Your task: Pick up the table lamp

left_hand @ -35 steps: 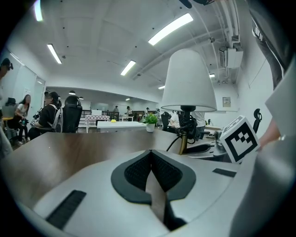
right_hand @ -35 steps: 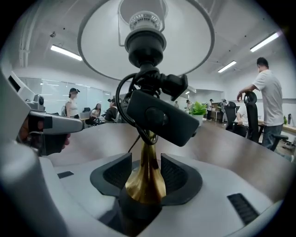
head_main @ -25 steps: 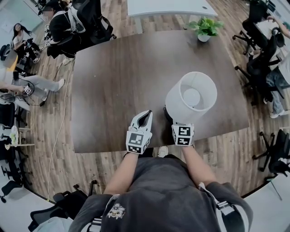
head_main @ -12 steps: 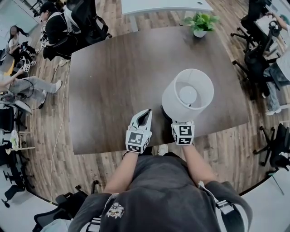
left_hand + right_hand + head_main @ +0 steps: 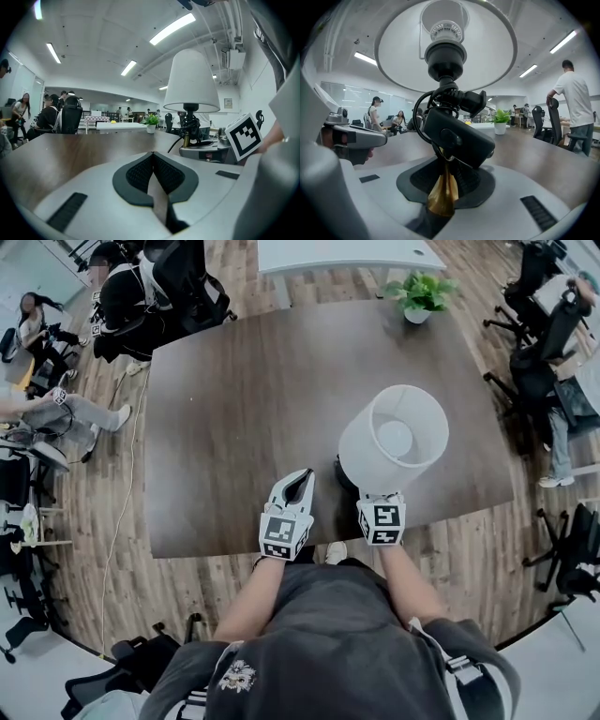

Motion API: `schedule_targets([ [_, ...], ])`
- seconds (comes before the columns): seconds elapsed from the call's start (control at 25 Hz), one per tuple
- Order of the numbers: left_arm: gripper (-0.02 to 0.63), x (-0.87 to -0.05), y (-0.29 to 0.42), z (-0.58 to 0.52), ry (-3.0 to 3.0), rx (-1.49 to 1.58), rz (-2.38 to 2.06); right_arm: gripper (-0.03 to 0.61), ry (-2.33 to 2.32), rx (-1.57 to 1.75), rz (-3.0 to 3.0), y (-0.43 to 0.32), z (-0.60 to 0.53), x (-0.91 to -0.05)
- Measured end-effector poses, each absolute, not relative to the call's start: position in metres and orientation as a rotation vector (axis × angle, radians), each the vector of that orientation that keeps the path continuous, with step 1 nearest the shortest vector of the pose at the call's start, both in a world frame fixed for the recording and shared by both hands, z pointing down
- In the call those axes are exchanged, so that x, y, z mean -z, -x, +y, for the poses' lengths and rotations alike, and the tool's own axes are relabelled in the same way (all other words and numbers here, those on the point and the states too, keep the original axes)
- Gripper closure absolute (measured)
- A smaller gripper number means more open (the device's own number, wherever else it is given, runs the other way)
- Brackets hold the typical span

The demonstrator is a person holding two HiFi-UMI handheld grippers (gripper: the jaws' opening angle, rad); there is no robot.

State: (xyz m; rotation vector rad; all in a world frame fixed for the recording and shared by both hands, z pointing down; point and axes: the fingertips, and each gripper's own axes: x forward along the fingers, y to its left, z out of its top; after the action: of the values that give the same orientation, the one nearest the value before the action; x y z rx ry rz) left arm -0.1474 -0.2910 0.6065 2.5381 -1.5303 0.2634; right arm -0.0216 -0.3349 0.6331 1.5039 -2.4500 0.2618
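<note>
The table lamp (image 5: 394, 437) has a white shade, a brass stem (image 5: 443, 192) and a black cord wound round its neck. It stands near the front right of the dark table (image 5: 234, 427). My right gripper (image 5: 372, 493) reaches under the shade, and its jaws are closing round the brass stem, with the black pads (image 5: 466, 180) touching it on both sides. To the lamp's left my left gripper (image 5: 301, 478) lies low over the table, shut with nothing in it. From the left gripper view, the lamp (image 5: 191, 82) stands to the right beyond the shut jaws.
A potted plant (image 5: 420, 296) stands at the table's far right edge. The table's front edge runs just under both grippers. Office chairs (image 5: 178, 287) and seated people ring the far left, with more chairs (image 5: 539, 381) on the right. A white table (image 5: 347, 254) is behind.
</note>
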Motion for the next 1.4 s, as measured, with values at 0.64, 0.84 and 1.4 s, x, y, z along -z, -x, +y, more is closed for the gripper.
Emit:
schedule_targets([
  [0.64, 0.606, -0.58, 0.145, -0.307, -2.577, -0.211, -1.561, 0.471, -1.399, -0.162, -2.496, 0.033, -0.343, -0.585],
  [0.84, 0.606, -0.547, 0.152, -0.315, -2.578, -0.168, -1.637, 0.471, -1.401, -0.154, -2.537, 0.031, -0.344, -0.549],
  [1.4, 0.606, -0.481, 0.152, -0.318, -2.639, -0.082, -1.692, 0.471, -1.376, -0.068, -2.595, 0.032, -0.343, -0.445],
])
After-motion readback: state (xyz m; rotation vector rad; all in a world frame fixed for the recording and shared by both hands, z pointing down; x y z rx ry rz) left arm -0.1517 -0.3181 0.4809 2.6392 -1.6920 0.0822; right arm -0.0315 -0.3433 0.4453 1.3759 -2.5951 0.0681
